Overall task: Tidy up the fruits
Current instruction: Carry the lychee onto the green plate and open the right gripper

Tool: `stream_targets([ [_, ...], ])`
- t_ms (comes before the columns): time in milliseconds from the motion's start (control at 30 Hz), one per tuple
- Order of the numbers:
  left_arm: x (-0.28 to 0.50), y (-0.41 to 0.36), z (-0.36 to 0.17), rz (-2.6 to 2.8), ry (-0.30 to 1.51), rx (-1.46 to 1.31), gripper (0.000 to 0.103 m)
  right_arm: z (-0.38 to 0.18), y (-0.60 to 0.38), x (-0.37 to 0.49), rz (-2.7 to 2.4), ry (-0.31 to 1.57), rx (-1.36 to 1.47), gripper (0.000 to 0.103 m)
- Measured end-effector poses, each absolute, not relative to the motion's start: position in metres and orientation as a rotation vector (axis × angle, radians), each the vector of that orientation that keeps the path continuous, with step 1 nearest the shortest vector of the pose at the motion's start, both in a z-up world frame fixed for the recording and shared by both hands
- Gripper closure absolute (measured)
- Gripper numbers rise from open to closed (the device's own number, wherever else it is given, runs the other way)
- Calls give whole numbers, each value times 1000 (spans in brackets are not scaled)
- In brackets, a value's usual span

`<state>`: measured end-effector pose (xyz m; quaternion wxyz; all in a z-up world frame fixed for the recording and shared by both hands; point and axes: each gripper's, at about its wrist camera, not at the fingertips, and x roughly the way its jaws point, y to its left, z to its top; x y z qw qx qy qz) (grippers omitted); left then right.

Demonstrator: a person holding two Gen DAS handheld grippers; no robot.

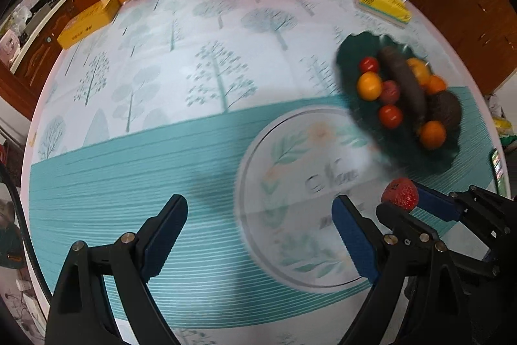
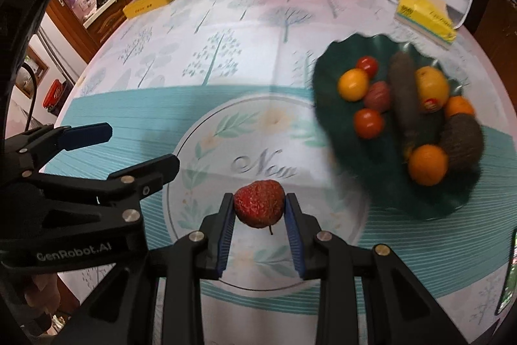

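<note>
I have the small, bumpy red strawberry-like fruit [image 2: 259,208] clamped across its widest part in my right gripper [image 2: 260,209], lower centre of frame; it looks light and probably soft, so gently; my left gripper [image 1: 260,215] stands apart, empty; the dark green scalloped plate [image 2: 339,60] sits right.

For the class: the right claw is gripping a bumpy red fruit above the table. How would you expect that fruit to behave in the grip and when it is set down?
The red fruit looks small, so probably light. Its rough, bumpy skin should resist slipping between the pads of the right claw. Its rounded shape suggests it may roll once set in the green dish.
</note>
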<state>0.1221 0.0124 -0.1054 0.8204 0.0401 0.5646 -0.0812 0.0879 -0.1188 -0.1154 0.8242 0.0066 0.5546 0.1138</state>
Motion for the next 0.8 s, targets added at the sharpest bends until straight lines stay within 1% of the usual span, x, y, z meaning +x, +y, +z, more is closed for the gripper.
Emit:
stream_targets([
  [267, 133, -41, -65, -198, 1127, 37, 13, -74, -177, 94, 219, 1099, 5, 72],
  [500, 149, -80, -41, -181, 1061, 9, 12, -42, -227, 117, 206, 1012, -43, 72],
  [633, 158, -99, -36, -158, 1036, -9, 12, -42, -249, 138, 194, 1003, -46, 72],
  [800, 172, -115, -49, -112, 1039, -11, 12, -63, -272, 166, 198, 1059, -1, 72],
])
